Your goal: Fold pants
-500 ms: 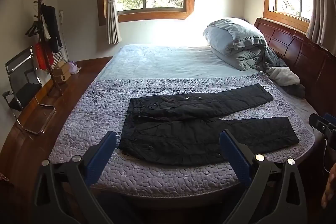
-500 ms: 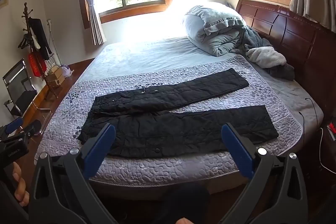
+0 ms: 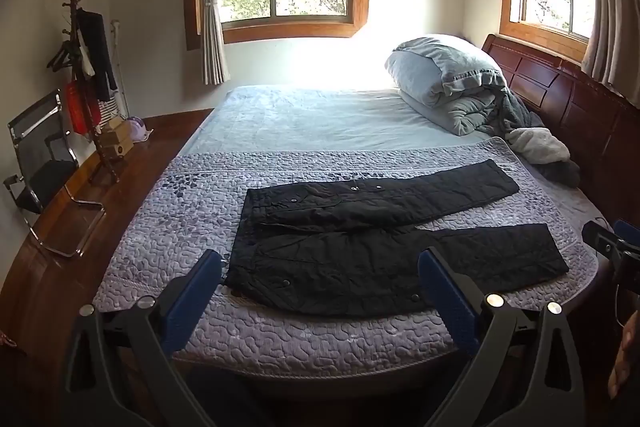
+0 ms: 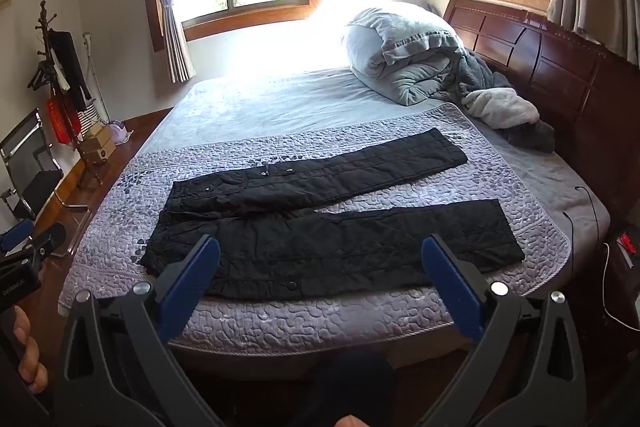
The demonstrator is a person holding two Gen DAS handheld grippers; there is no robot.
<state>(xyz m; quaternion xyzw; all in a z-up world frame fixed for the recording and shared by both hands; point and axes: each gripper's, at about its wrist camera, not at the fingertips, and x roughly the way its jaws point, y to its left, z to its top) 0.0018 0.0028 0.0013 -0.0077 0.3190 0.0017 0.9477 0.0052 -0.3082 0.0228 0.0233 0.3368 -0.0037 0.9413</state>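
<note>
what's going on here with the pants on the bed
A person holds a hand-held gripper in each hand, facing a bed. Black pants lie spread flat on the purple quilt, legs apart, not yet folded. The left hand-held gripper and the right hand-held gripper are both open and short of the pants, touching nothing.

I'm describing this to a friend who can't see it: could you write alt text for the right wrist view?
Black pants lie spread flat, legs apart, on a purple quilted cover at the near edge of a bed. The right gripper hovers in front with its blue jaws wide open and empty. Behind are rolled bedding, a wooden headboard and two sunlit windows.
</note>
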